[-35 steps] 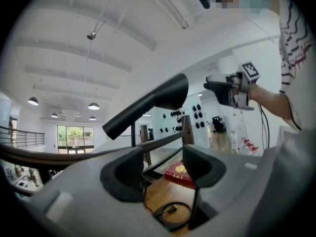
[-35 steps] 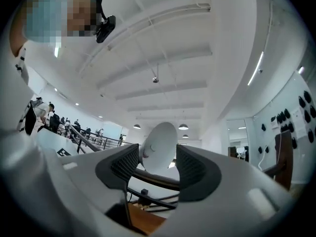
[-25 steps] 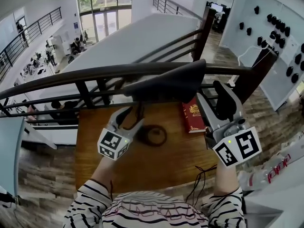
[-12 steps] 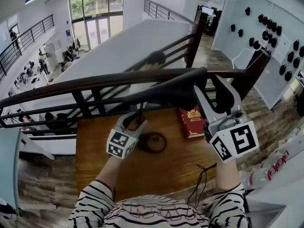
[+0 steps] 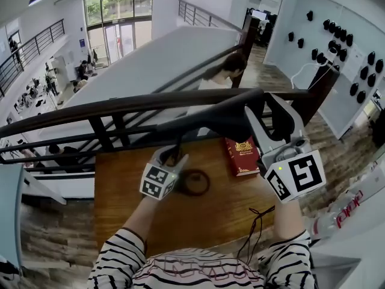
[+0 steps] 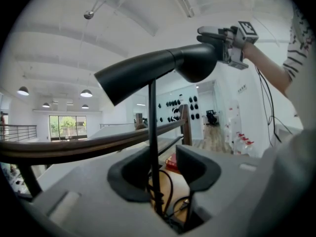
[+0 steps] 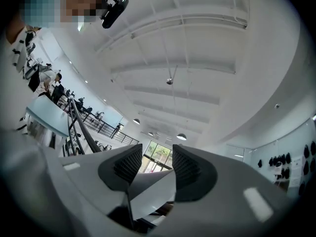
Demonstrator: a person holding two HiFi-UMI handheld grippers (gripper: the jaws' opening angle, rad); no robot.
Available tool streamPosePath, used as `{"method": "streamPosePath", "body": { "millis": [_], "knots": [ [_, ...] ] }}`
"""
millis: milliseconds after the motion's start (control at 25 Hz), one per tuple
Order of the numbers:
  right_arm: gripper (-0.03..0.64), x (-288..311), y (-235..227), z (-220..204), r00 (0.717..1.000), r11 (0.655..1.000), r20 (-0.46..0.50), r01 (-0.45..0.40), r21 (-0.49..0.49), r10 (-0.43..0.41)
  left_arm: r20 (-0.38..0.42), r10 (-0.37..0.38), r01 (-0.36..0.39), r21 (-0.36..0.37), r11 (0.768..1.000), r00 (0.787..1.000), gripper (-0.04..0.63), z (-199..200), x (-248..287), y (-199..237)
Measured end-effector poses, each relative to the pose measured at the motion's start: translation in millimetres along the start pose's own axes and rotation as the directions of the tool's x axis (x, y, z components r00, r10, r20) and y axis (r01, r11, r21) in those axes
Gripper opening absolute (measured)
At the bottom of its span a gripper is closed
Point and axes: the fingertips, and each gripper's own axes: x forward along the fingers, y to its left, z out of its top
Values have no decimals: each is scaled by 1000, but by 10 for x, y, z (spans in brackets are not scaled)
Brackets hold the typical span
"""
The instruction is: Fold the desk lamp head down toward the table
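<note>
Steadying role for left gripper [image 5: 171, 156]: jaws closing round thin black lamp stem [image 6: 152, 132], not yet clamped, likely to stop tipping on brown wooden table [image 5: 210, 218]. Above, black tapered lamp head [image 5: 210, 118] raised, roughly level; right gripper [image 5: 263, 110] jaws closing at its end, unclamped, probably for push down.

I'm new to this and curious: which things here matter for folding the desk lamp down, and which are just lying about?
For the job: black cone-shaped lamp head; its thin black stem; brown wooden desk beneath it.
Just lying about: red book with a gold crest; thin black cable by the desk's near edge.
</note>
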Motion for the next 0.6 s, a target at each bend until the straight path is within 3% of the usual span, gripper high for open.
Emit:
{"method": "streamPosePath", "body": {
  "millis": [240, 600],
  "knots": [
    [170, 68, 8, -109, 1000, 1000, -26, 10, -30, -10, -9, 37, -37, -22, 999, 999, 39, -52, -9, 123],
    [146, -28, -59, -249, 999, 999, -18, 49, -23, -50, -1, 22, -23, -40, 999, 1000, 35, -66, 12, 127]
  ]
}}
